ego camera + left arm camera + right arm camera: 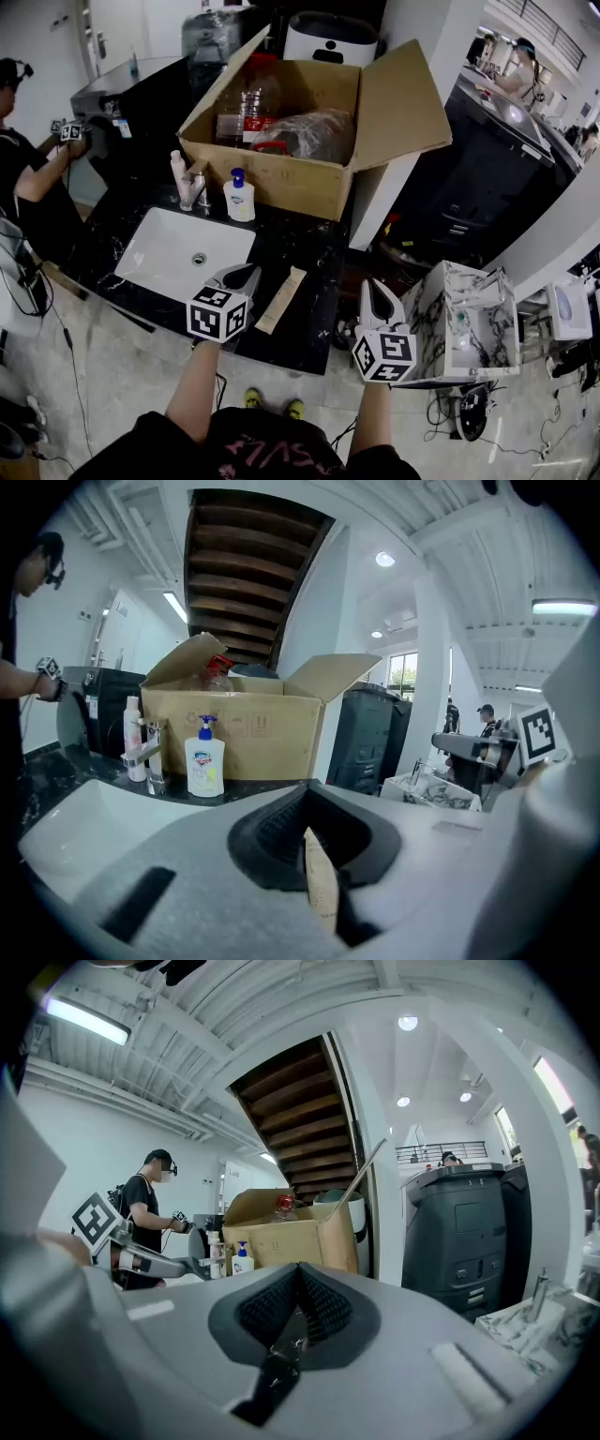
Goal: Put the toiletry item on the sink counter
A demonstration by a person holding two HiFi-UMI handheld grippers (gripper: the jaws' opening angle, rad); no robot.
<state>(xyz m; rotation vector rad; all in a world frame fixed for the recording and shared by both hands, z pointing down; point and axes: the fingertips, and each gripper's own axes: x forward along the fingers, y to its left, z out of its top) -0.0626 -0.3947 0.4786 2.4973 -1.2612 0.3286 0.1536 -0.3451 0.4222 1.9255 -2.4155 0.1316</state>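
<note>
A long, flat, tan tube [281,300] lies on the black desk [305,246] near its front edge, right of the white sink [169,258], just beside the left gripper [249,273], whose fingers are pressed together with nothing in them, like those of the right gripper [373,285].

The room had white walls [141,1119] and a pale tiled floor [112,384] crossed by loose cables [66,337]. The dark slatted underside of a staircase [248,569] rose toward a white ceiling set with round recessed lights [385,560] and a long tube lamp [89,1018]. A white column [433,667] stood beside a bright window [405,675]. The black marble sink counter [292,247] stood near a smaller white marble stand [441,319], with tall dark cabinets [469,178] behind.
</note>
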